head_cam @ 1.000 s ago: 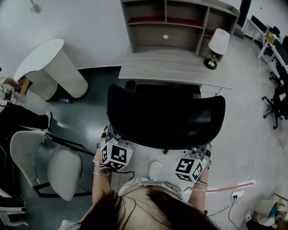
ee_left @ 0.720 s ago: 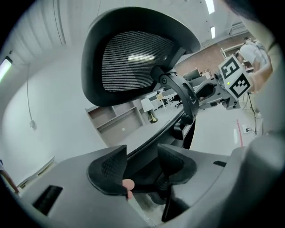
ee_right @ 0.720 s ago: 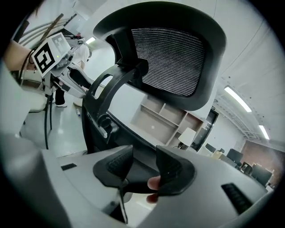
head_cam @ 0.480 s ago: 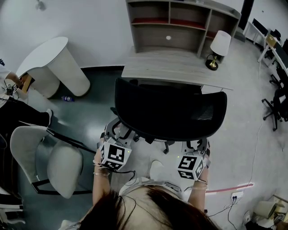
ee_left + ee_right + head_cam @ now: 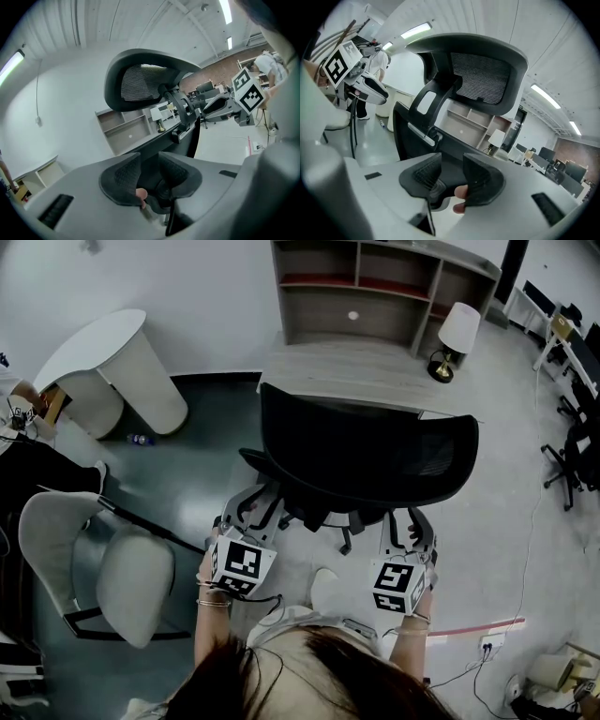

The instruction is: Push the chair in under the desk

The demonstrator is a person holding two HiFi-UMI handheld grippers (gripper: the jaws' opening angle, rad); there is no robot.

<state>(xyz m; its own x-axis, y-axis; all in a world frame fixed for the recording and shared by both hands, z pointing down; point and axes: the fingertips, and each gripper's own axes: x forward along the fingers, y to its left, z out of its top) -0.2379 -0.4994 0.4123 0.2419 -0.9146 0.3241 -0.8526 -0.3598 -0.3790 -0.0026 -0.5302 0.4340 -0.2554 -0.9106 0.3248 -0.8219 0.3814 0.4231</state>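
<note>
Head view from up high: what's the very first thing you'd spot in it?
The big black chair fills the middle, right up at the grey desk. Just below it in the picture, the left gripper and right gripper, each with a checkered cube, point at it without touching; their jaws have just been closing, with nothing between them. A white lamp stands on the desk's right end.

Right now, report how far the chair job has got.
Done: the chair looks tucked under the desk, backrest at its edge. In hand: left hand-held gripper and right hand-held gripper hang behind the chair, clear of it, jaws just closing on nothing. Left: perhaps a final nudge; depth is unclear.
</note>
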